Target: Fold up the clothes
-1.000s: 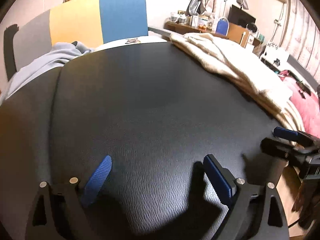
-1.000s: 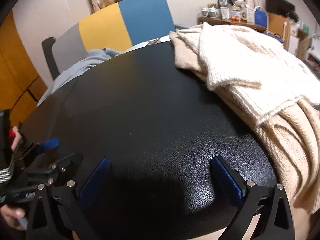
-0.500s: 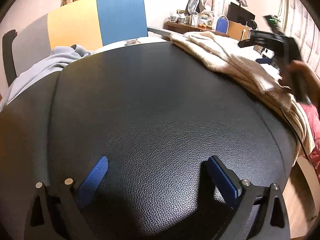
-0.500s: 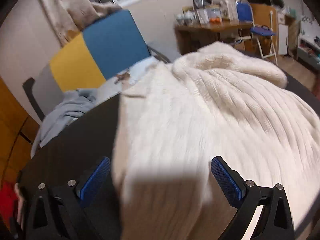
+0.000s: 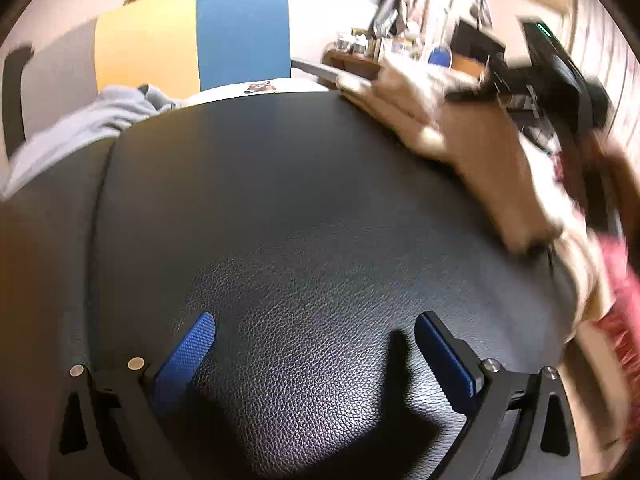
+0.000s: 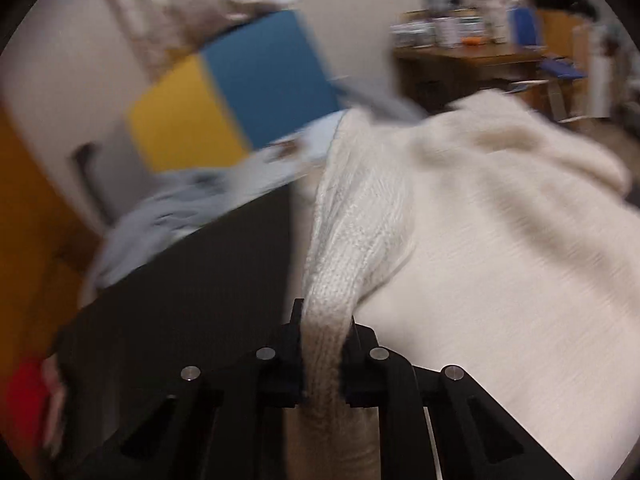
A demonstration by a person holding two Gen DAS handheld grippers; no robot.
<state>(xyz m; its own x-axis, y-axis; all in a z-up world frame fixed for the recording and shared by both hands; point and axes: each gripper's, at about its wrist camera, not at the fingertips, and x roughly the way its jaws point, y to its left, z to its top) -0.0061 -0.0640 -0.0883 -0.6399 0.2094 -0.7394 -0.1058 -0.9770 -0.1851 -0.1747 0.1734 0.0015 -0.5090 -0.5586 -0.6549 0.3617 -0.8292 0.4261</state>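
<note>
A cream knitted sweater [image 6: 500, 240] lies heaped on the right side of a round black leather table [image 5: 280, 208]. My right gripper [image 6: 322, 344] is shut on a ribbed edge of the sweater, which bunches up between the black fingers. In the left wrist view the sweater [image 5: 472, 144] is blurred and lifted at the table's far right, with the right gripper [image 5: 560, 80] above it. My left gripper [image 5: 314, 344] hovers low over the bare near part of the table, open, with nothing between its blue pads [image 5: 188, 348].
A chair back [image 5: 192, 40] in grey, yellow and blue stands behind the table, with a light grey garment [image 5: 92, 116] draped at the far left edge. A wooden desk [image 6: 460, 60] with clutter sits at the back right. Pink fabric [image 5: 620, 312] shows past the table's right edge.
My right gripper has closed on the sweater's ribbed edge and is moving fast with it; both views blur there. The left gripper has barely moved and stays open.
</note>
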